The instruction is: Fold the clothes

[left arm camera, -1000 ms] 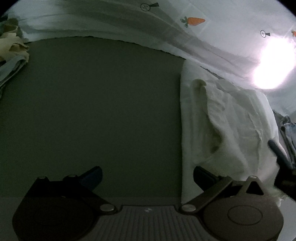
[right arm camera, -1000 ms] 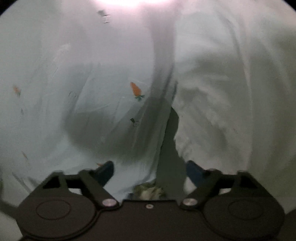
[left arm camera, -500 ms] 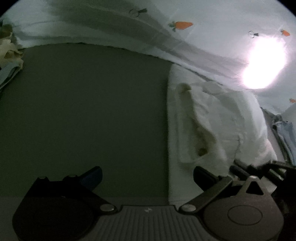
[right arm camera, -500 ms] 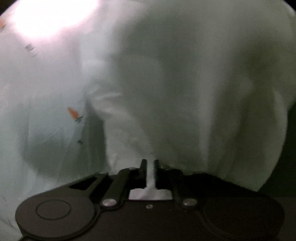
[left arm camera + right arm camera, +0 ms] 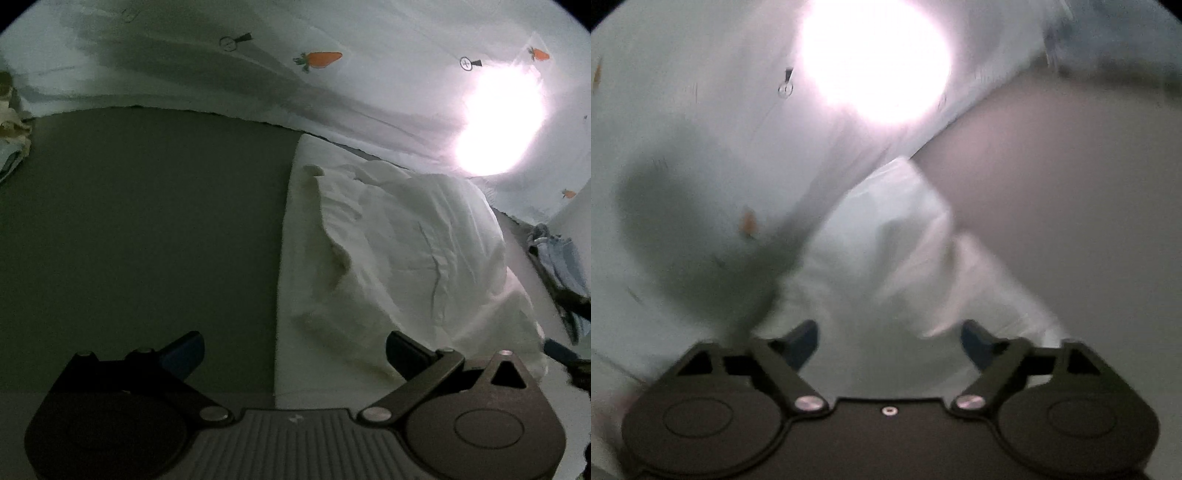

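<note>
The right claw, pinching the white garment half a second ago, is opening (cloth released).

White folded garments: one, a cream-white cloth piece on the dark grey table, also in the blurred right wrist view.
Printed sheets: one pale sheet with carrot motifs behind the table.
Orange carrot motifs on it: three in the left wrist view.
Light blue garments: one crumpled heap at the right edge.
Other cloth heaps: one yellowish pile at the left edge.
Bright glare spots: one.
</note>
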### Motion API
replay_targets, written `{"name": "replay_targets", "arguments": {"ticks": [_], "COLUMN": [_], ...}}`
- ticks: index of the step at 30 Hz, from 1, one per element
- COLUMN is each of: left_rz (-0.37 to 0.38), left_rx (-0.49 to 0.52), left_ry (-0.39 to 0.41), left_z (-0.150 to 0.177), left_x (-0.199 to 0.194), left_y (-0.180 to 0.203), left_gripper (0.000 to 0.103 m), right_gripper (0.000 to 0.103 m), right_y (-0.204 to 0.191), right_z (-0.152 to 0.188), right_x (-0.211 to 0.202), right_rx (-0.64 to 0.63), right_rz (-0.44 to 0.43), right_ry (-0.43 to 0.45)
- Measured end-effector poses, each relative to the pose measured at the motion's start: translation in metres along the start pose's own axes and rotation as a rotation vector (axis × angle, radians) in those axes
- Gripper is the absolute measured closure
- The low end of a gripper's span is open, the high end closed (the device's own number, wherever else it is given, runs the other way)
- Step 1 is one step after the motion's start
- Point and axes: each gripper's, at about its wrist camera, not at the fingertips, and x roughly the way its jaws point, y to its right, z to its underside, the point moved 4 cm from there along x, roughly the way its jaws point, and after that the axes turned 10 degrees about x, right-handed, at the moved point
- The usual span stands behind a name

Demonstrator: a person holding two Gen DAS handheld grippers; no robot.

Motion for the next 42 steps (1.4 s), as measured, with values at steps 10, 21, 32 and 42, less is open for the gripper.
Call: {"name": "replay_targets", "arguments": {"ticks": [10,21,32,42], "left_rz": [-0.061,-0.003,0.195,0.396], "left_rx": [0.104,0.233,0.164,-0.212], "left_ry": [-0.02,-0.111,-0.108,-0.033], "left_z": [-0.019,-0.049,-0.087,-0.09], "left_x": [0.024,0.074,0.124,0.122], "left_y": [0.015,0.008,-0.003,-0.037], "left_gripper": [0.0,0.0,0.0,0.05], "right_gripper": [0.002,0.0,0.0,0.004], "right_y": [0.053,0.013,-0.007,0.015], "right_z": [0.001,-0.03,-0.061,-0.081], "right_x": [0.014,0.073,0.143,0.147], "right_rx": [-0.229,-0.402,-0.396,0.193], "right_rz": [0.207,0.112,-0.054,-0.333], "right_ry": [-0.106,-0.247,-0.379,-0.441]}}
